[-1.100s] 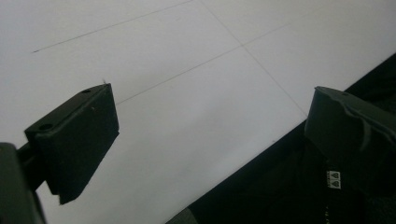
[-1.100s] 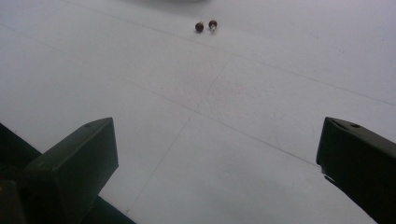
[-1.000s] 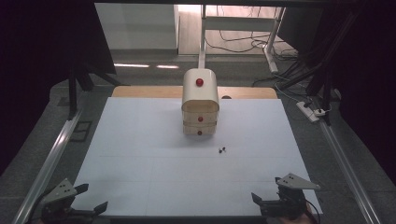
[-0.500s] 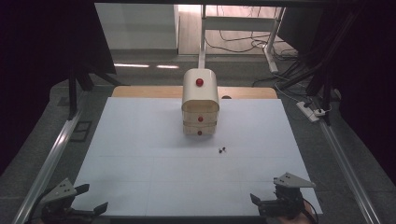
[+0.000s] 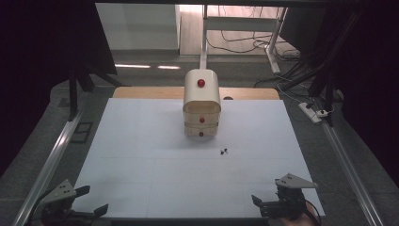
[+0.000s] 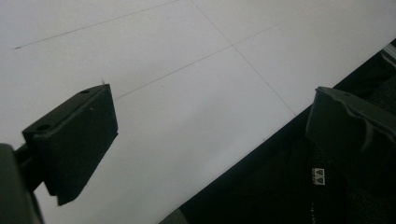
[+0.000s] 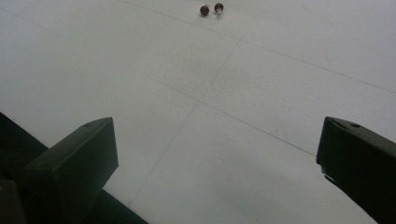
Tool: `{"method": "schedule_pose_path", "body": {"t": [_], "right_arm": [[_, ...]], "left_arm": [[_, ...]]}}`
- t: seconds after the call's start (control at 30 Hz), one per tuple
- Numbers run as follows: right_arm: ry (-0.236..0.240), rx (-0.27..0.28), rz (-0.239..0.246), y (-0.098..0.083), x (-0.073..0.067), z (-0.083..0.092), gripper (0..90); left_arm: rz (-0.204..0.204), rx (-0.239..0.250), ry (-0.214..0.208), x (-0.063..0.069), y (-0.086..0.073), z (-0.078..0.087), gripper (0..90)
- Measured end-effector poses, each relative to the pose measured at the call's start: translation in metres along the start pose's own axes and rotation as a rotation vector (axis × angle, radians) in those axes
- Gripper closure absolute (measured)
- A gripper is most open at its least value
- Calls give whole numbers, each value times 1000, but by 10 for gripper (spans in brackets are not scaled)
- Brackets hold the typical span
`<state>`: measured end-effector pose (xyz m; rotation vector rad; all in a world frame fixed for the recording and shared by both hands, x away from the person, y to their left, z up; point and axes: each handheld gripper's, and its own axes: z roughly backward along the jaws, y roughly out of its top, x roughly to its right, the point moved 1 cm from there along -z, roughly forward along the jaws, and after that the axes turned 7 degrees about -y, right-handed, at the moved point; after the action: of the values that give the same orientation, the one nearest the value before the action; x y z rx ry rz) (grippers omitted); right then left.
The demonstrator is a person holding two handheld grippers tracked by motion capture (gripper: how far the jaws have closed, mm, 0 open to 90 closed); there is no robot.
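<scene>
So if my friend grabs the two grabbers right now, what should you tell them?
Left gripper: open, holding nothing, low over the near left corner of the white table.
Right gripper: open, holding nothing, at the near right edge, aimed at the two small dark beads.
The beads lie side by side on the table, just in front of the little cream drawer chest with red knobs. Its drawers look shut.
Done: nothing that I can see; the beads and the chest are untouched.
Left: probably reach for the beads with the right gripper, which is nearer, and perhaps open a drawer for them.
</scene>
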<state>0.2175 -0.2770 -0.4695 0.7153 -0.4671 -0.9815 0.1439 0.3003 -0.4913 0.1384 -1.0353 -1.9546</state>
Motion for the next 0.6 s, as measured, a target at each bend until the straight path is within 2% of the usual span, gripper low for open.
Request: {"method": "schedule_pose_path", "body": {"t": [0.13, 0.4, 0.6], "right_arm": [[11, 23, -11, 2, -1, 0, 0], [24, 54, 14, 7, -6, 0, 0], [32, 57, 34, 10, -10, 1, 0]], "left_arm": [[4, -1, -2, 0, 0, 0, 26], [11, 0, -2, -1, 0, 0, 26], [16, 3, -4, -2, 0, 0, 27]]}}
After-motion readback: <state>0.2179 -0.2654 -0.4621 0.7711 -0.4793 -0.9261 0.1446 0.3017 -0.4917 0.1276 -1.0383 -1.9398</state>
